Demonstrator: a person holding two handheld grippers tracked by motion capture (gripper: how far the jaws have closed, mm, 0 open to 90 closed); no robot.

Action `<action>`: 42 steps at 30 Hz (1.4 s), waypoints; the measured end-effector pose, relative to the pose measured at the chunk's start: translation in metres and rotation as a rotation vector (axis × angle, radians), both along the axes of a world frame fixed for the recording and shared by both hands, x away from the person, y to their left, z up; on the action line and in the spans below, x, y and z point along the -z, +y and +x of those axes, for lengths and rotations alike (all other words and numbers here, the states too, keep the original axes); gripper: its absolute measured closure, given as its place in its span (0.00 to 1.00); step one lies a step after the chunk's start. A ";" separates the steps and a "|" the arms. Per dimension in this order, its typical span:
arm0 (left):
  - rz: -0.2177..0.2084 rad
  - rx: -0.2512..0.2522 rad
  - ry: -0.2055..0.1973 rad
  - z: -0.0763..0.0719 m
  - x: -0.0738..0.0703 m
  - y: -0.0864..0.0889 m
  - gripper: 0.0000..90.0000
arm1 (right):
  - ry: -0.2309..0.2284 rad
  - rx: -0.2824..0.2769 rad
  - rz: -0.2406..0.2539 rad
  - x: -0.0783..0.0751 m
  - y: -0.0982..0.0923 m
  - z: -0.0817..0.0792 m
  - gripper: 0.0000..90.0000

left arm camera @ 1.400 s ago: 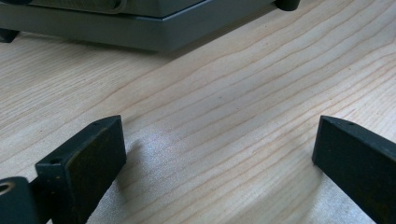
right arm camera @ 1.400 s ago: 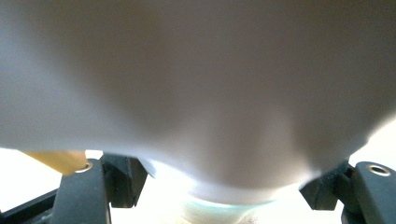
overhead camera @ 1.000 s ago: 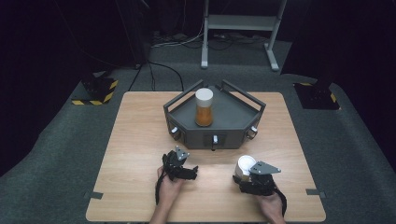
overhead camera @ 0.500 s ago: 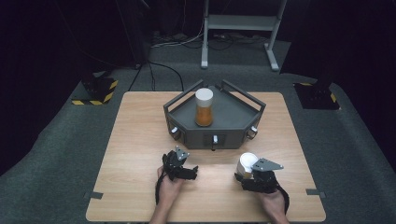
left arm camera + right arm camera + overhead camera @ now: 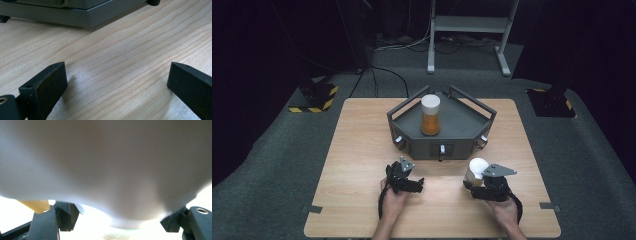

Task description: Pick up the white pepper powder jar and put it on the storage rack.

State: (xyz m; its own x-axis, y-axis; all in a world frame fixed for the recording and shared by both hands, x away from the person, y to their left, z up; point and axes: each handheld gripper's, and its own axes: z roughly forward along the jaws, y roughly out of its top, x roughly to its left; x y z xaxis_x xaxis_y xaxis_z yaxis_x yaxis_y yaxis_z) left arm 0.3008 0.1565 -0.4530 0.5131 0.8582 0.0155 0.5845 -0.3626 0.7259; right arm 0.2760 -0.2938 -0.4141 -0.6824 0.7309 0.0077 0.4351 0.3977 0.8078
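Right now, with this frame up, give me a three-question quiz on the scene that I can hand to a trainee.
1. True or false: the right gripper is shut on the white-capped bottle.
2. Multiple choice: where does the orange bottle stand? A) on the bare wooden table; B) inside the grey tray; C) between the jaws of the left gripper.
3. In a few words: what lies between the jaws in the left gripper view?

Key
1. True: in the right gripper view the bottle sits between the jaws.
2. B.
3. Bare table wood; the jaws stand wide apart and hold nothing.
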 end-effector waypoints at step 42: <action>0.002 0.001 0.001 0.000 0.000 0.000 0.03 | -0.013 -0.075 0.010 -0.086 0.005 0.046 0.34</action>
State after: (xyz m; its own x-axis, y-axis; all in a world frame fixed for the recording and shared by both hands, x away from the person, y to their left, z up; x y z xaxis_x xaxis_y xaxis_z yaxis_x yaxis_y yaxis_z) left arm 0.3009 0.1565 -0.4527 0.5140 0.8577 0.0166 0.5850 -0.3646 0.7245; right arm 0.3220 -0.2888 -0.3278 -0.7356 0.6774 0.0054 0.3936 0.4210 0.8172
